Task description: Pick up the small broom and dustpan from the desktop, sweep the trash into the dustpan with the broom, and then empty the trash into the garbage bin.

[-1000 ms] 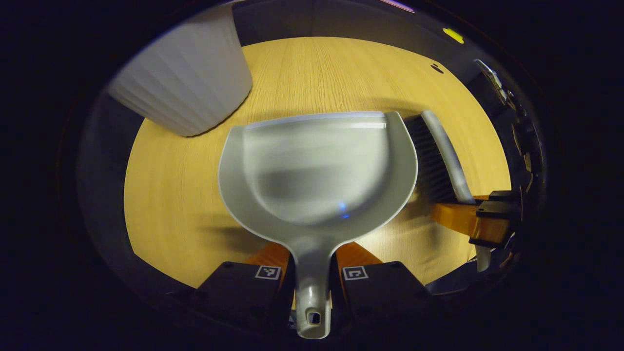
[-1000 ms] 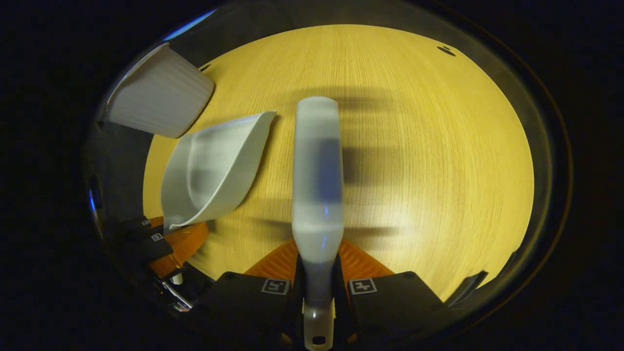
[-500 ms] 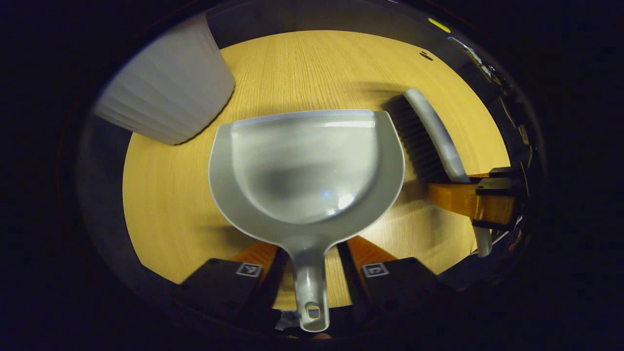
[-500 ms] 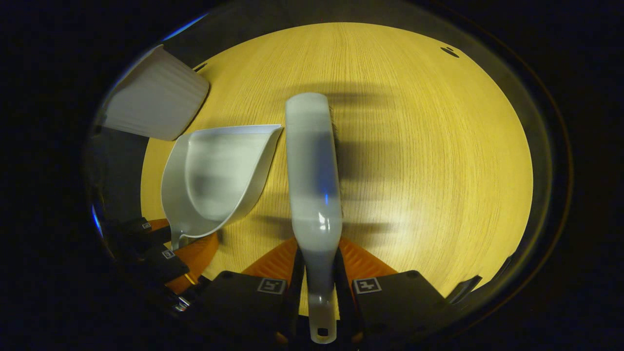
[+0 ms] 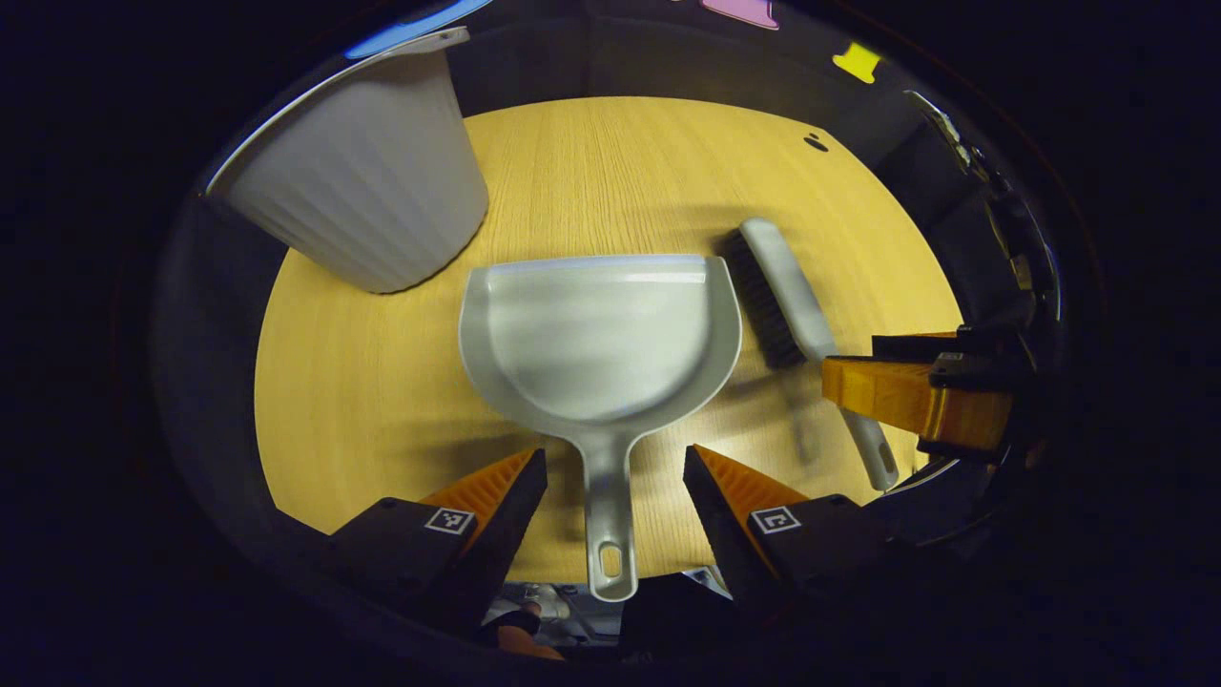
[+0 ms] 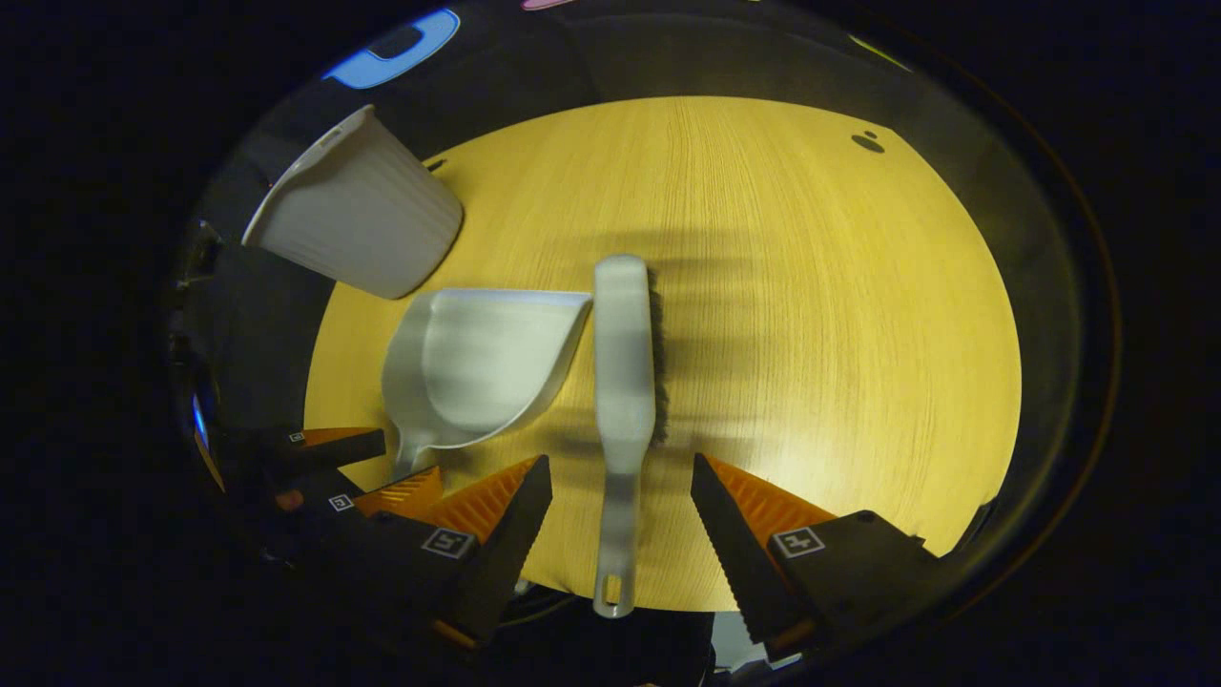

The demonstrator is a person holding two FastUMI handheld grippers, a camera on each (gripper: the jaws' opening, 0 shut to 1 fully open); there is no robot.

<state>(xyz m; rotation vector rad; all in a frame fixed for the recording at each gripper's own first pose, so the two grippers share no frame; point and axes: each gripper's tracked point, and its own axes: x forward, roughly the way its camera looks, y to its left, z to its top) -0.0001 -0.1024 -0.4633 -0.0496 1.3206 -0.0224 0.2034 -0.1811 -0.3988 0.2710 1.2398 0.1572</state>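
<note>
The dustpan [image 5: 599,334] lies flat on the surface [image 5: 362,382], its mouth turned toward the far side and its handle running back between the two spread fingers of the left gripper [image 5: 615,482], which touch nothing. Just to its right lies the broom [image 5: 796,305], bristles toward the pan and close against its rim; in the right gripper view the broom [image 6: 624,382] points straight away from the camera, its handle between the wide-open fingers of the right gripper [image 6: 620,487], which stand clear of it on both sides. The bin [image 5: 367,191] stands on the far left of the surface, near the pan's front corner but apart from it. Judged from how things lie, the task looks to be at or near its end: the pan's bowl appears bare, no trash can be seen anywhere on the wood, and both tools rest unheld side by side. Nothing seems left but to draw the grippers away. Whether the trash is in fact in the bin cannot be told, since only its ribbed outer wall and rim are visible and its inside is hidden. The near edge of the surface is cut off behind the gripper bodies, and the dim light leaves the surface's far edge hard to read.
</note>
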